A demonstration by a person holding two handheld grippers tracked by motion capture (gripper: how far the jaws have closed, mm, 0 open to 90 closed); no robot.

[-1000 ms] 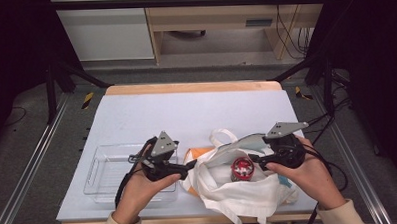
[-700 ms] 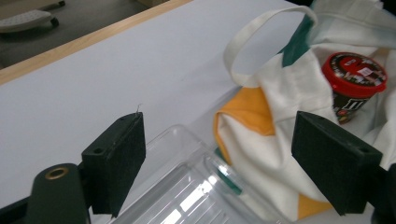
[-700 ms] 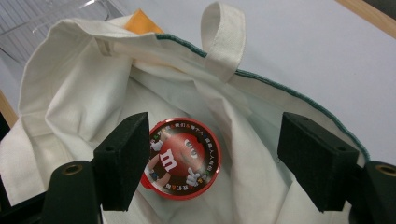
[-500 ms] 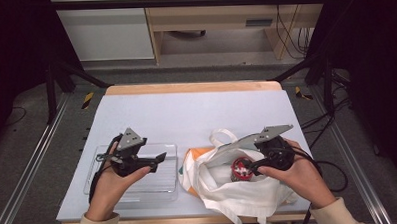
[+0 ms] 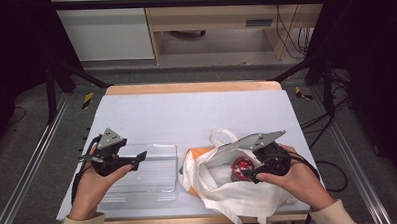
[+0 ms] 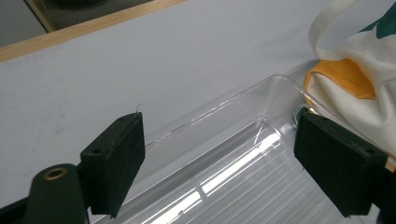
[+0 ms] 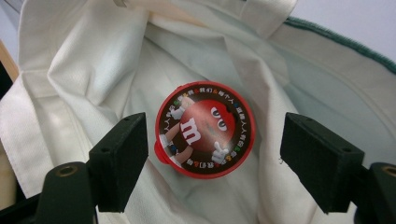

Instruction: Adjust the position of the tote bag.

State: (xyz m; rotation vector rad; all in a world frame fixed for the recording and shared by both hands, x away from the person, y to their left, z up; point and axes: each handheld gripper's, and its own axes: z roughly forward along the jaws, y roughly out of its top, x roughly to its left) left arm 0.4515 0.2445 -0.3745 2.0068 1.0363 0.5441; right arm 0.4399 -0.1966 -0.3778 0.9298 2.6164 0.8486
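Even overhead light falls bright on the desk [image 5: 196, 112], while the room at left and right sinks into darkness. Glare streaks the clear tray [image 6: 243, 182]. The gripper views are sharp, with soft shadows.

Overhead forward-down; two close tongs-mounted views.

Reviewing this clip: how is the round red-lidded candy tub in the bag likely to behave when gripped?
The candy tub looks rigid plastic, so probably firm. Its glossy round rim may slip or twist. Lying on the soft tote bag, it could sink or tilt when pressed.

Red tub [image 5: 242, 168] half-hidden in bag [image 5: 224, 193]
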